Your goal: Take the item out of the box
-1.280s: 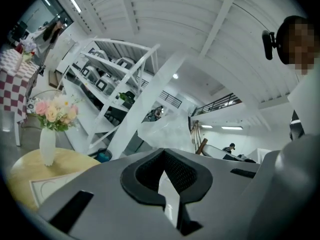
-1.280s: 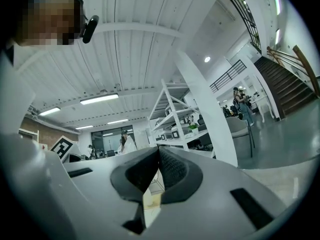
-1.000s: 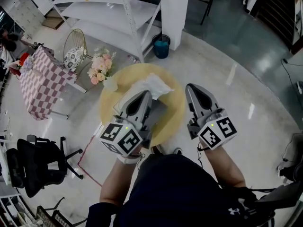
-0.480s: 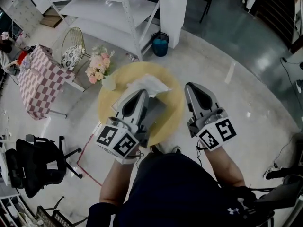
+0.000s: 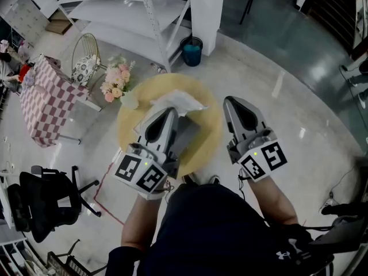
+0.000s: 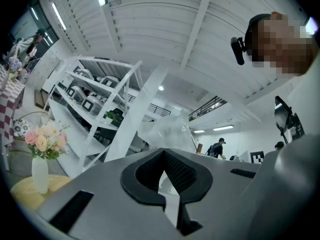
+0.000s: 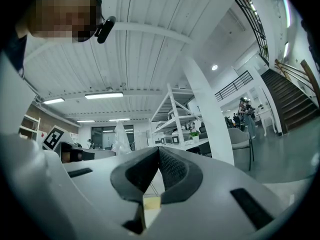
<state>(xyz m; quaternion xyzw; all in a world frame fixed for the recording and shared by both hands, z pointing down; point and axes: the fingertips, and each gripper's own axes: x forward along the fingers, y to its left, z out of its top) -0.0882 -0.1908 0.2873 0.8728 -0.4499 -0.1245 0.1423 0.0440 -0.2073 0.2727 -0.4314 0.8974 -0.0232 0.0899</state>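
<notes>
- The left gripper (image 5: 167, 111) hangs over the grey box (image 5: 187, 137) at the middle of the round yellow surface (image 5: 127, 132). Its jaws are closed together with nothing between them.
- The crumpled white item (image 5: 177, 101) rises at the box's far end, just beyond those jaw tips; I cannot tell whether they touch.
- The right gripper (image 5: 232, 101), jaws likewise together and empty, is at the surface's right edge.

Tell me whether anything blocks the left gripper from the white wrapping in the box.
Nothing visible does. The left gripper, jaws together, points straight at the white wrapping, which sticks up out of the grey box on the round table just beyond its tips. Only open air shows between them.
</notes>
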